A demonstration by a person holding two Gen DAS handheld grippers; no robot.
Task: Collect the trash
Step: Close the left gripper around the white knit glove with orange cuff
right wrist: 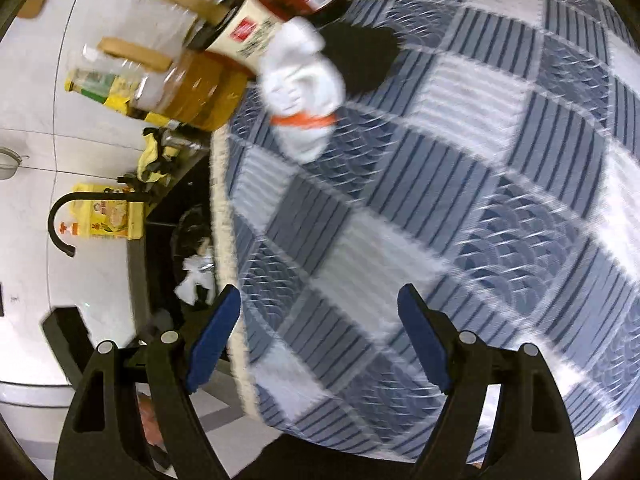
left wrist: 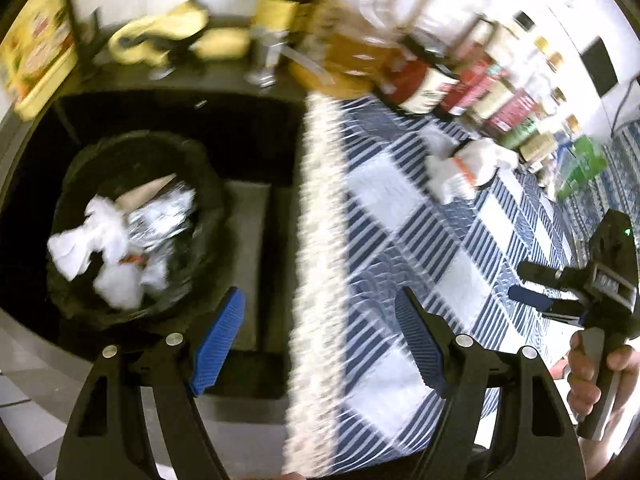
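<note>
A black-lined trash bin [left wrist: 80,168] stands on the floor left of the table, holding crumpled white paper [left wrist: 108,244] and foil. My left gripper [left wrist: 320,320] is open and empty, over the table's fringed edge beside the bin. A crumpled white wrapper with an orange band [left wrist: 464,166] lies on the blue checked tablecloth [left wrist: 400,240]. It also shows in the right wrist view [right wrist: 304,92] beside a black patch. My right gripper [right wrist: 320,320] is open and empty above the cloth, well short of the wrapper. It shows in the left wrist view [left wrist: 532,284] at the right.
Bottles and jars [left wrist: 480,92] line the table's far edge. An oil bottle [right wrist: 192,92] stands near the wrapper. A yellow box [left wrist: 40,44] and yellow cloth [left wrist: 160,32] sit on a dark shelf behind the bin. The bin also appears in the right wrist view [right wrist: 192,248].
</note>
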